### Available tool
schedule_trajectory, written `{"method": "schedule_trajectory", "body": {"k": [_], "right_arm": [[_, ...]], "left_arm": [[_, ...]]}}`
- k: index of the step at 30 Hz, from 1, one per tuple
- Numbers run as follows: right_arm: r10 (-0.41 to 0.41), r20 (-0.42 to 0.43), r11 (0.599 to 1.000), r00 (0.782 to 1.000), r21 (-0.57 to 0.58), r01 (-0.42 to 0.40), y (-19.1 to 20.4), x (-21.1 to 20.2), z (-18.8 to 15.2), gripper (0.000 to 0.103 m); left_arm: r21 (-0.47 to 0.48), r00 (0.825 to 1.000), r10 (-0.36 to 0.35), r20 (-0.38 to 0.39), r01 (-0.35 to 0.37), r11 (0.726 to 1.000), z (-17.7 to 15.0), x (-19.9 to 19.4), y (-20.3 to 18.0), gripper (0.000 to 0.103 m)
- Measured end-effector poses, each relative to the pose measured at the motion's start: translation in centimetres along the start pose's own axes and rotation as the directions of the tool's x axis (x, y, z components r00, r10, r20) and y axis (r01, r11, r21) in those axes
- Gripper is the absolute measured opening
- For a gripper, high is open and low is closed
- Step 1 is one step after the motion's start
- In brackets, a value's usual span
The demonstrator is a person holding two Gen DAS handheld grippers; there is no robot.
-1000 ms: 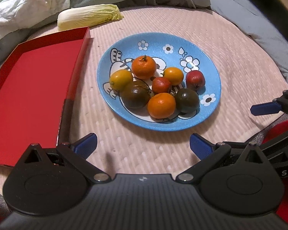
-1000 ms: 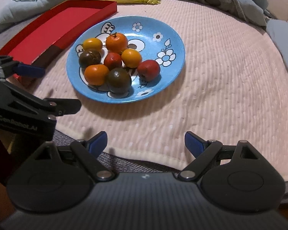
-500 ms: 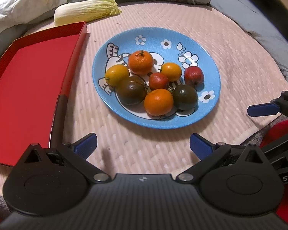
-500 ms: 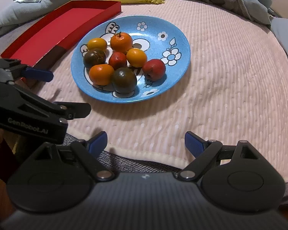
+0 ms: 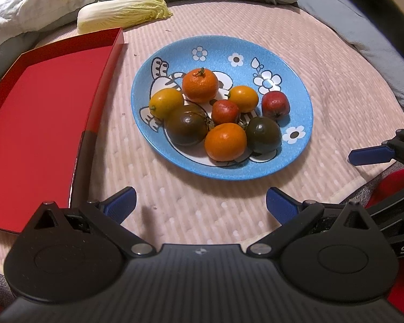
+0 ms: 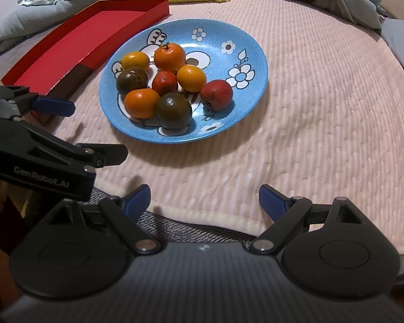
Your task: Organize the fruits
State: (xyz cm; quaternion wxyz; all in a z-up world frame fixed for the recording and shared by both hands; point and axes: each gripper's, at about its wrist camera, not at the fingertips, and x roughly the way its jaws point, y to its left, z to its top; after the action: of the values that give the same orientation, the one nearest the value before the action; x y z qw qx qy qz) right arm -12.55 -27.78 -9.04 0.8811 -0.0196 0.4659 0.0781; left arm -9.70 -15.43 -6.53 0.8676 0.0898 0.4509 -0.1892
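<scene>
Pink mat (image 5: pixel 323 86), blue plate (image 5: pixel 223 51) nearer both spread tools than before.

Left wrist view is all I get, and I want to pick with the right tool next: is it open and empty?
Observer: Yes. The right tool is open with nothing between its fingers, over the near edge of the pink mat.
Operator: Which fruit faces it first?
Observer: The dark green tomato at the near side of the plate; a red fruit sits just right of it.
Operator: Is my left tool in the way?
Observer: No. The left tool sits left of the plate.
</scene>
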Motion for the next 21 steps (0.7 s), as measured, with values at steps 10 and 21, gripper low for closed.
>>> {"method": "schedule_trajectory", "body": {"k": [10,21], "right_arm": [[-0.001,0.002,1.000,1.000,-0.007,0.001,0.10,0.00,-0.09,0.089],[-0.004,0.010,1.000,1.000,-0.014,0.004,0.19,-0.15,-0.12,0.089]], "left_arm": [[0.001,1.000,-0.003,0.001,0.003,1.000,0.09,0.02,-0.22,0.103],[0.007,1.000,-0.012,0.027,0.012,1.000,0.11,-0.48,-0.47,0.102]]}}
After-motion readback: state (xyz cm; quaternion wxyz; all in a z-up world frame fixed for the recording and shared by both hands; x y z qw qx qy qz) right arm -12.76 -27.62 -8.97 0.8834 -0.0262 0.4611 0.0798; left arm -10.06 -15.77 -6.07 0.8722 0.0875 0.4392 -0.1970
